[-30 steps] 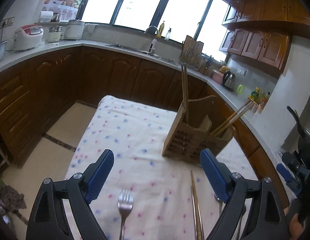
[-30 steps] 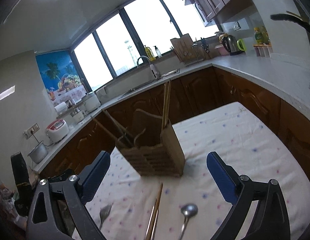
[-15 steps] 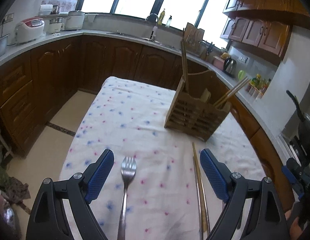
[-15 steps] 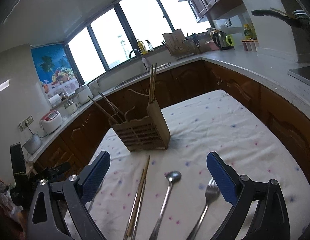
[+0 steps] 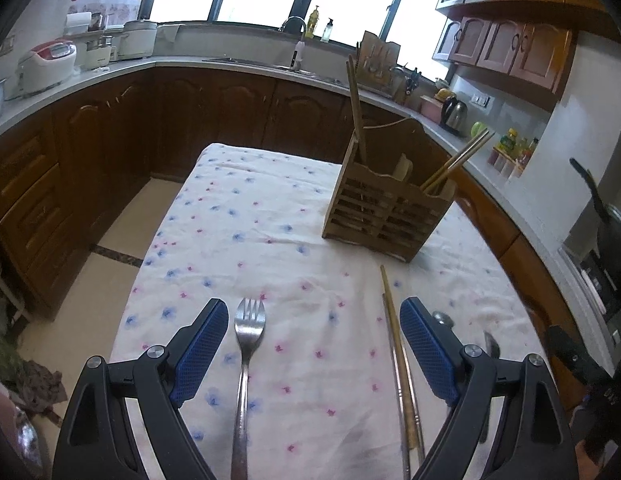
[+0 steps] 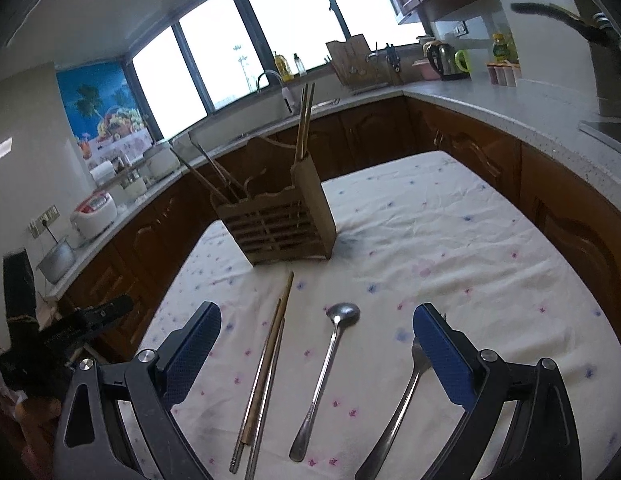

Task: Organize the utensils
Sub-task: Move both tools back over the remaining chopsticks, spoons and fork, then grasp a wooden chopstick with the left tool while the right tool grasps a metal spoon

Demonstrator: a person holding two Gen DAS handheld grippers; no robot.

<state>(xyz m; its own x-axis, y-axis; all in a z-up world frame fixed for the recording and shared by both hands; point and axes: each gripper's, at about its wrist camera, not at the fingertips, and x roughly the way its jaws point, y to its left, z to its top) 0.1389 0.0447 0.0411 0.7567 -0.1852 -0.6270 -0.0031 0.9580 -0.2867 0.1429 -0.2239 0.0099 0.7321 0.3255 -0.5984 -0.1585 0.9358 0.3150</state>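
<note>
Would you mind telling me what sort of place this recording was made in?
A home kitchen, most likely. A sink with a faucet sits under the windows, a rice cooker and an electric kettle stand on the curved counter, and wooden cabinets hang above.

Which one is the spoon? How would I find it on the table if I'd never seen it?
Start at the slatted wooden utensil holder standing on the white flowered tablecloth. In front of it several loose utensils lie side by side. The shiny metal spoon lies between the long wooden chopsticks and a metal fork; it alone ends in a smooth round bowl.
</note>
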